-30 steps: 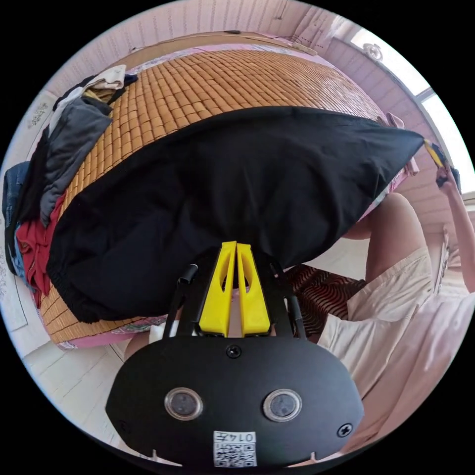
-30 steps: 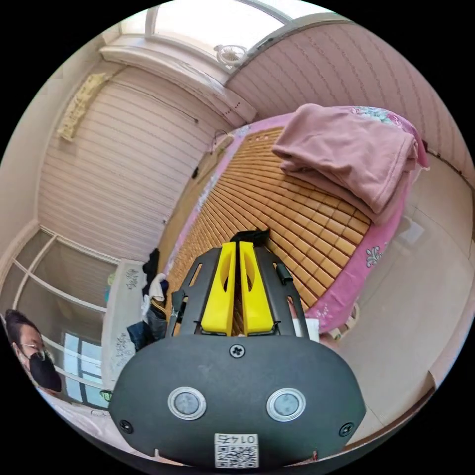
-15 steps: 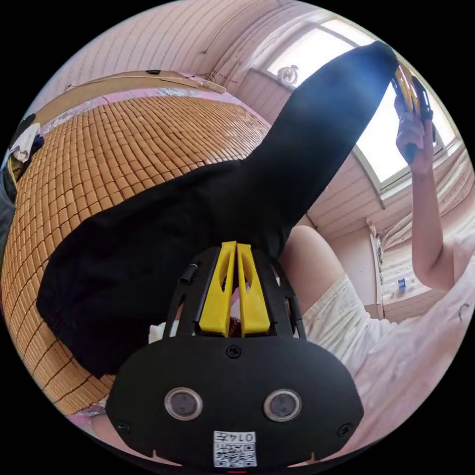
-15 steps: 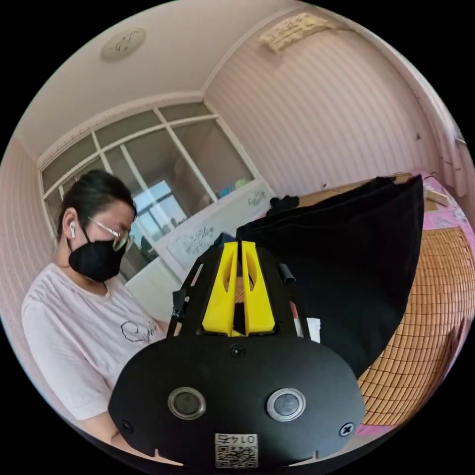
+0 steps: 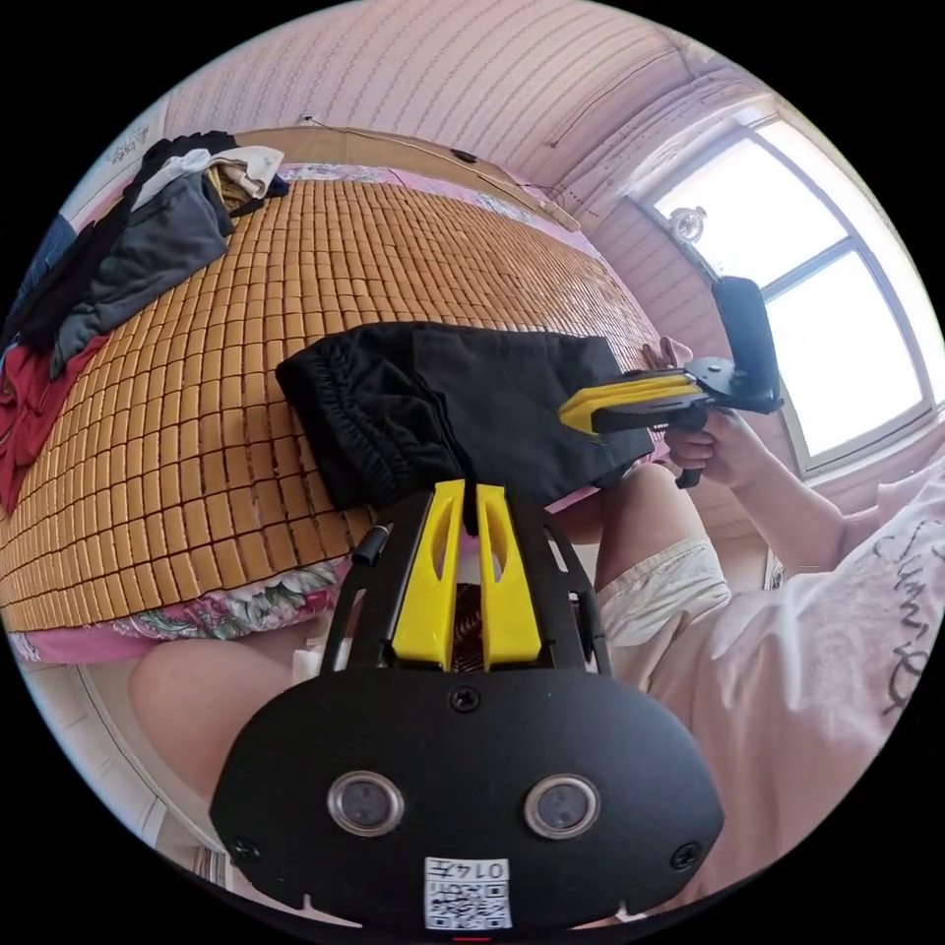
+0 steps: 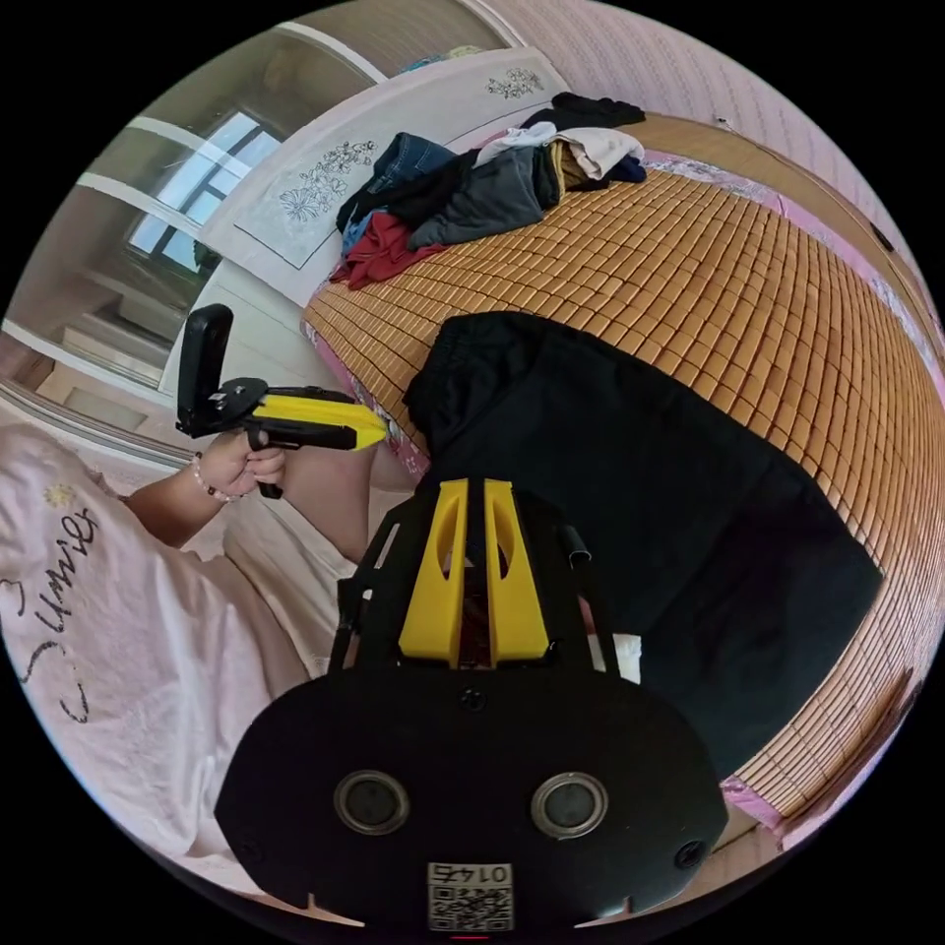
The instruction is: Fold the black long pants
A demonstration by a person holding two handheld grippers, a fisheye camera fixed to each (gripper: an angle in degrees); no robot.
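- We see the black long pants [image 6: 630,472] lying folded on the bamboo mat [image 6: 748,266] at the bed's near edge.
- Our left gripper [image 5: 465,492] has its jaws nearly closed, holding nothing.
- Our right gripper [image 6: 471,489] likewise grips nothing, jaws slightly apart.
- A clothes pile [image 6: 472,187] sits at the far corner.

Both views are aimed close over bed edge at pants [image 5: 463,413] [image 6: 630,472] & mat [image 5: 197,394] [image 6: 748,285], shared from opposite sides.
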